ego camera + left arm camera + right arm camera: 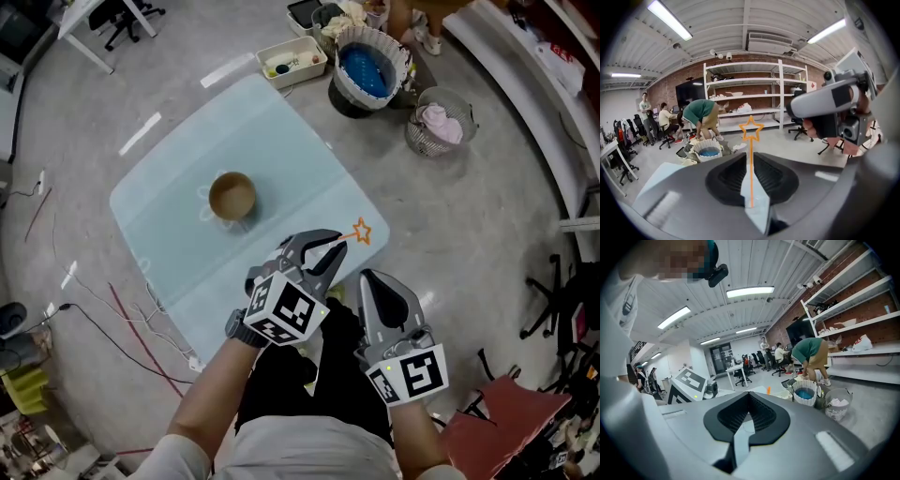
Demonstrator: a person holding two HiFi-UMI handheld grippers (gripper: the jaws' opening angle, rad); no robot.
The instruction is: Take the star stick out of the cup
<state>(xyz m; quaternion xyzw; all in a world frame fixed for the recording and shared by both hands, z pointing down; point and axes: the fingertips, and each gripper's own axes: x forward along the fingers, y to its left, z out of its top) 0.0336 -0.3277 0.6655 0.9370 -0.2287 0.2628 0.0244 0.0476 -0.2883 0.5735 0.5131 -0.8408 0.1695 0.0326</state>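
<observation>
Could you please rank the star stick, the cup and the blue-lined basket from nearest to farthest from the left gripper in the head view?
1. star stick, clamped by the left gripper between its jaws.
2. cup, on the table, ahead-left.
3. blue-lined basket, beyond the table.

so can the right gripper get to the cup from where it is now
Probably not straight on. The cup stands alone on the table, but the left gripper, shut on the star stick, sits between it and the right gripper, whose jaws are also shut. It would likely have to go around.
</observation>
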